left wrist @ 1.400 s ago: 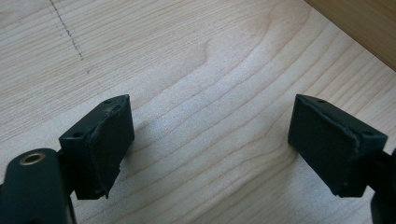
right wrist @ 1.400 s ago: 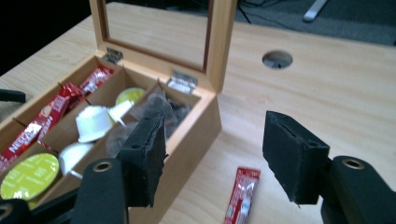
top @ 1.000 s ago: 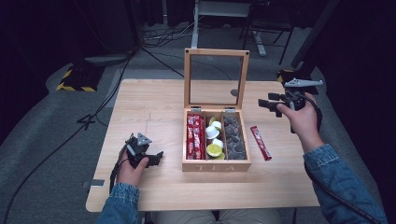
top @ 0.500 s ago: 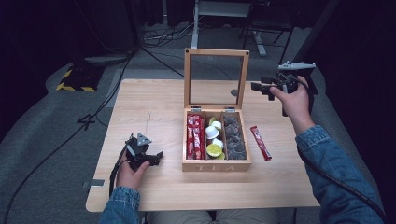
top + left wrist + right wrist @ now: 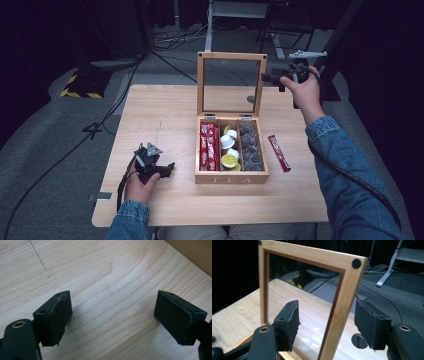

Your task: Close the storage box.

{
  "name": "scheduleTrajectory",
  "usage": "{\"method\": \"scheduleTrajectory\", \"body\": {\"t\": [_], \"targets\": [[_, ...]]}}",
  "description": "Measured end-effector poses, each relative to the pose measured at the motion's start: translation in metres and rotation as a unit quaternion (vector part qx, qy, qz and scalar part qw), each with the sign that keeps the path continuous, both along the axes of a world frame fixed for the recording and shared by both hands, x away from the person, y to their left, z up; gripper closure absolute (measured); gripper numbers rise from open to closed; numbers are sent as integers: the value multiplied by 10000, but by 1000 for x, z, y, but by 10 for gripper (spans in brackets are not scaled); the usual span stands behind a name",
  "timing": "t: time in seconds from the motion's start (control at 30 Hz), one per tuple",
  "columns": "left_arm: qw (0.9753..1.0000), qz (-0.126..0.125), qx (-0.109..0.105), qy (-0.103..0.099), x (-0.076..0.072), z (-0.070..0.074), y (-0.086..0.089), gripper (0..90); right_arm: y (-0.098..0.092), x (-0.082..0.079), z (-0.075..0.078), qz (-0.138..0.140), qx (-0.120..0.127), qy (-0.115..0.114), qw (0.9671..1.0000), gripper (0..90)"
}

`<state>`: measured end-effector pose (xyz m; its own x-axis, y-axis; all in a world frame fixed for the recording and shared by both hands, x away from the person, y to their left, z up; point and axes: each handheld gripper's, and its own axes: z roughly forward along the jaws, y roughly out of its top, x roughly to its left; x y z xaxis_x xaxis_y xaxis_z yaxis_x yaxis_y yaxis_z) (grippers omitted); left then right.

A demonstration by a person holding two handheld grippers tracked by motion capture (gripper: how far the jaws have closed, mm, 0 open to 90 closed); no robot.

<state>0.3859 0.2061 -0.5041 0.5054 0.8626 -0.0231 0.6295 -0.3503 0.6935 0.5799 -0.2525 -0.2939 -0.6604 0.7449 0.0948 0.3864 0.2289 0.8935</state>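
Wooden lid [image 5: 342, 297] edge between right gripper [image 5: 327, 322] wide jaws, untouched; left gripper [image 5: 112, 315] jaws wide over table [image 5: 105, 272].

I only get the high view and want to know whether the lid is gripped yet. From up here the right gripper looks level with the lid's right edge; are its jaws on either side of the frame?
Observer: Yes. In the right gripper view, the right gripper is open, with the lid frame between its jaws, not yet pinched.
Operator: Which part of the frame?
Observer: The side rail below the corner with the black round bumper.
Operator: And the left gripper?
Observer: The left gripper is open over bare table, holding nothing; a corner of the tea box is just beyond it.
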Motion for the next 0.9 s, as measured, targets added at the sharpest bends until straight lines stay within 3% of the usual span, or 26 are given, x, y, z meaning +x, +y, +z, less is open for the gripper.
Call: {"method": "scheduleTrajectory", "body": {"t": [0.23,0.43,0.9], "targets": [[10000,-18,10,11,0,0,0,153,3,23,-2,-128,-33,24,9999,373],[10000,-25,5,9,0,0,0,153,8,37,-5,-66,-79,22,9999,378],[10000,-19,0,8,0,0,0,153,26,53,-18,65,-37,191,9998,383]]}}
